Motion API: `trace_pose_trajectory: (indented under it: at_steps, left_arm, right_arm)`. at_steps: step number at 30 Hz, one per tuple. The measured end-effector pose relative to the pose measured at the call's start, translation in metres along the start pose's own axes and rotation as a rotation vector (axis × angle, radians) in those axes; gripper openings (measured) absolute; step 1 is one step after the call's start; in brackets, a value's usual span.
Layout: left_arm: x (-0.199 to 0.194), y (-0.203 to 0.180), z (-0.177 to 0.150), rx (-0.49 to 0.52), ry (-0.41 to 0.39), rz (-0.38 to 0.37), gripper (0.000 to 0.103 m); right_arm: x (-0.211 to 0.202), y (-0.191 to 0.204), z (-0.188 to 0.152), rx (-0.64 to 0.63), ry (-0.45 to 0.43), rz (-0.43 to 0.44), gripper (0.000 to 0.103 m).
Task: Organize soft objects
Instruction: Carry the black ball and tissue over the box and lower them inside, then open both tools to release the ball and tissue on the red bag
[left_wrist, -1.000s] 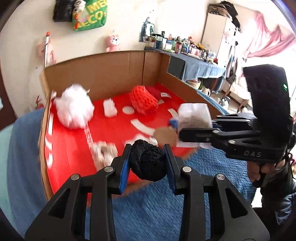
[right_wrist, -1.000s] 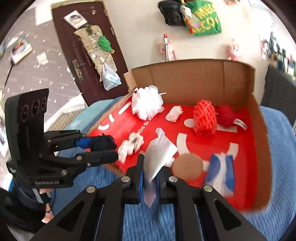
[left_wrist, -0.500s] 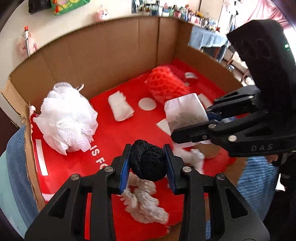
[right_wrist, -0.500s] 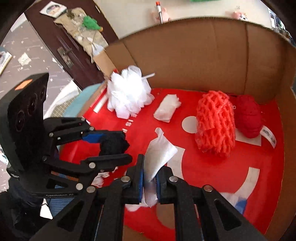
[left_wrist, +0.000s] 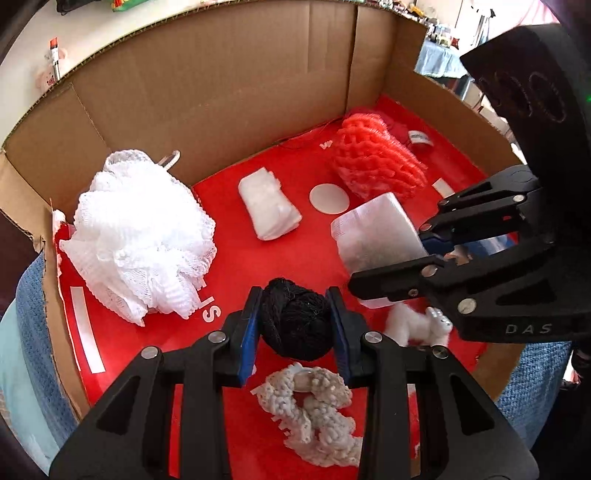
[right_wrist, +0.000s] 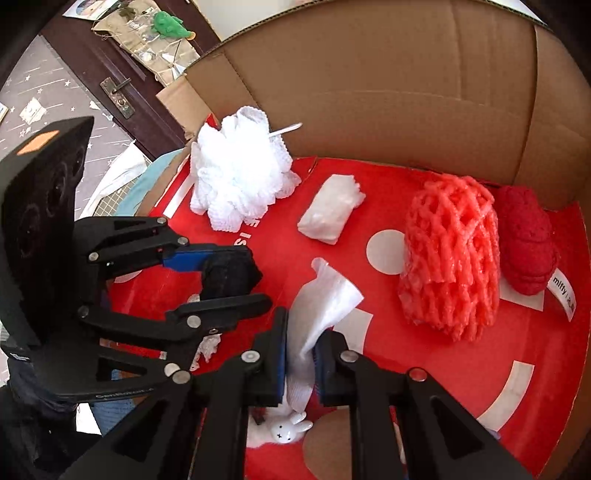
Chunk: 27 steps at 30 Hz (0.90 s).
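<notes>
**Both hand-held grippers loaded over the box**

Here the left hand-held gripper (left_wrist: 295, 325) clamps a black yarn ball (left_wrist: 295, 323) above the red floor of the cardboard box (left_wrist: 221, 74). The right hand-held gripper (right_wrist: 300, 354) pinches a white pouch (right_wrist: 325, 299), also over the box floor. Inside the box, the white mesh puff (left_wrist: 140, 236) lies by its left wall, a folded white pad (left_wrist: 269, 210) near the middle, and red foam netting (right_wrist: 450, 254) touching a red yarn ball (right_wrist: 526, 236) toward the back right corner. A cream scrunchie (left_wrist: 314, 410) lies at the front edge, beneath the black ball. A tag on the red yarn reads "miffy"; the right device shows "DAS".
</notes>
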<state>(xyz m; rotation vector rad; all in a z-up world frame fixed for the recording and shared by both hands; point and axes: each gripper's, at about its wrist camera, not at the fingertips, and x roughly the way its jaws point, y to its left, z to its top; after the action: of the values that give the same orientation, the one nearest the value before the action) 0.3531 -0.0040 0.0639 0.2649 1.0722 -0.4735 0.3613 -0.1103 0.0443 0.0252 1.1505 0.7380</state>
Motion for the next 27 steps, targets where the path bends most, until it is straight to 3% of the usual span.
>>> trace_pose_trajectory:
  at_steps: [14,17,19,27]
  left_arm:
    - [0.017,-0.001,0.006,0.004,0.022,0.022,0.033]
    - [0.02,-0.005,0.009,0.005,0.018,0.023,0.04]
    - [0.019,-0.004,0.007,0.005,0.015,0.03,0.052]
    - [0.02,-0.007,0.001,0.031,0.004,0.037,0.053]
  right_arm:
    - [0.006,0.001,0.003,0.003,0.012,-0.007,0.018]
    - [0.005,0.001,0.002,0.003,0.013,-0.007,0.02]
    - [0.004,0.002,0.001,0.004,0.009,-0.013,0.028]
    - [0.0,-0.001,-0.002,0.01,0.008,-0.028,0.034]
